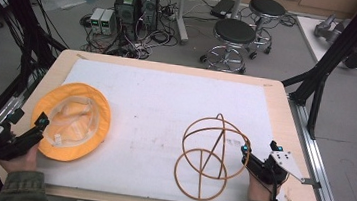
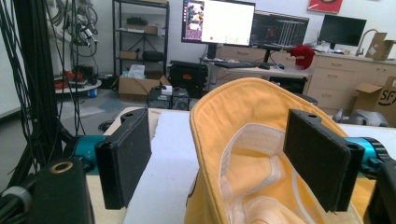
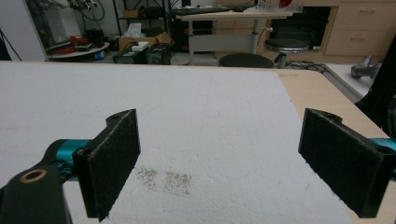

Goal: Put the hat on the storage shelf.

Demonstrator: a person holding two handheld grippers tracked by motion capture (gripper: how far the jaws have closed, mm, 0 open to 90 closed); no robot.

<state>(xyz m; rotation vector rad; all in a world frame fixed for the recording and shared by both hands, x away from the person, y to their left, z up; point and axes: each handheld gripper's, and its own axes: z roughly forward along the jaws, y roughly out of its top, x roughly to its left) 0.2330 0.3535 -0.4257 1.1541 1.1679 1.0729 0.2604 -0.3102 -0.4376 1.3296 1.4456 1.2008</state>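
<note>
Bracketing the brim of the yellow bucket hat (image 2: 243,140) with the left gripper (image 2: 229,158), jaws wide.
Closing squarely on the brim should hold best; the right gripper (image 3: 219,158), also wide and empty, rests beside the wire frame (image 1: 212,157), with bare white mat (image 1: 156,103) between.

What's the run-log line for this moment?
left gripper: open, astride yellow fabric bucket hat brim | right gripper: open, empty | round wooden wire-frame stand: untouched

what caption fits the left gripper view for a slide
Open left tool straddling the upturned brim of the yellow bucket hat on the white mat.
</note>
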